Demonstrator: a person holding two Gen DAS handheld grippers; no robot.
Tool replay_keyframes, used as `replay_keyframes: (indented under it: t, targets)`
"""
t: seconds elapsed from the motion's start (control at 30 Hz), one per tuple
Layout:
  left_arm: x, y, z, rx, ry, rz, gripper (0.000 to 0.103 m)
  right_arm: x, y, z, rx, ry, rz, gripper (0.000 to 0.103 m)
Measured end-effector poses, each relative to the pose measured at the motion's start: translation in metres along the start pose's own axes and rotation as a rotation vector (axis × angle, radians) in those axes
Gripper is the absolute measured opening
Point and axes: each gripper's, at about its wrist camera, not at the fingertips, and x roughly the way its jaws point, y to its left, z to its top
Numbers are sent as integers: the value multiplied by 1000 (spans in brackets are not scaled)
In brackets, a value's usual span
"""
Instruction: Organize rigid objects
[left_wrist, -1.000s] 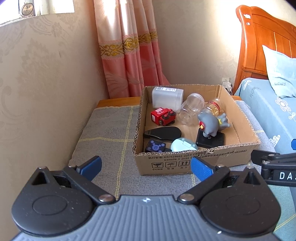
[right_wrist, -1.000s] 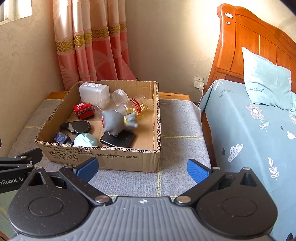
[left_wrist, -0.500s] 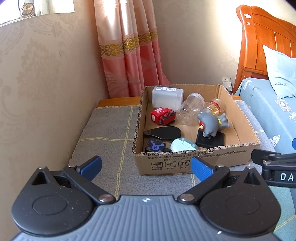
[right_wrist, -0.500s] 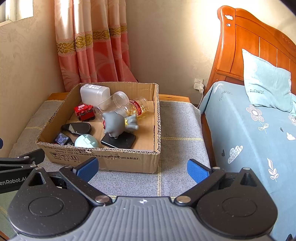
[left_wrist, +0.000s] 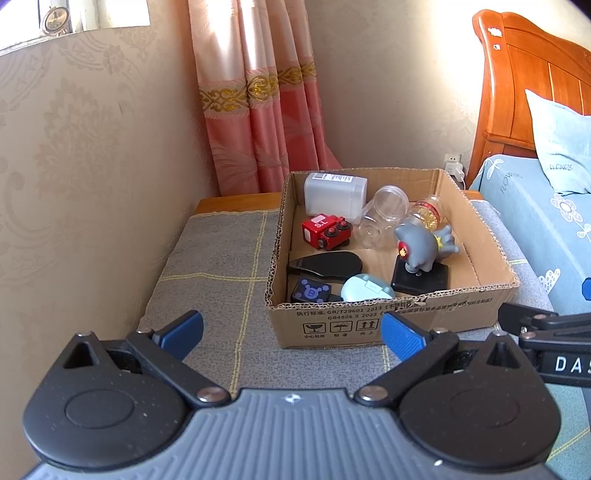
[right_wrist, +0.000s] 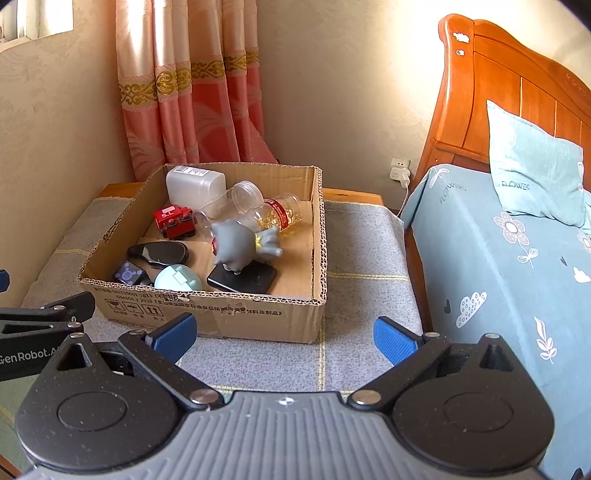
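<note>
A cardboard box (left_wrist: 391, 325) (right_wrist: 229, 317) stands on a grey mat. It holds a grey figurine on a black base (left_wrist: 419, 251) (right_wrist: 236, 247), a red toy car (left_wrist: 325, 230) (right_wrist: 173, 221), a white container (left_wrist: 334, 192), a clear jar (left_wrist: 384, 214), a bottle of yellow capsules (right_wrist: 280, 214), a black oval case (left_wrist: 325, 264), a round teal case (left_wrist: 365, 288) and a small black cube (left_wrist: 310, 290). My left gripper (left_wrist: 291, 330) and right gripper (right_wrist: 284, 334) are both open and empty, held short of the box's front wall.
The grey mat (left_wrist: 214, 266) (right_wrist: 365, 258) covers a wooden bedside table. A wall runs along the left, a pink curtain (left_wrist: 255, 96) hangs behind. A bed with a blue sheet (right_wrist: 498, 258), pillow and wooden headboard (right_wrist: 491, 74) lies to the right.
The right gripper has drifted slightly back and to the left, so the box sits a little further right in its view. The left view is almost unchanged. Both grippers stay open.
</note>
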Motion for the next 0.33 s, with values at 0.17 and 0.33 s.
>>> replay_keyframes:
  t: [0.17,0.33]
  targets:
    - [-1,0,0,0,-1,2,102,-2,0,0,-4,-2,1,103]
    - [-3,0,1,-1,-4,1,102,-3,0,1,-3,-8,1,103]
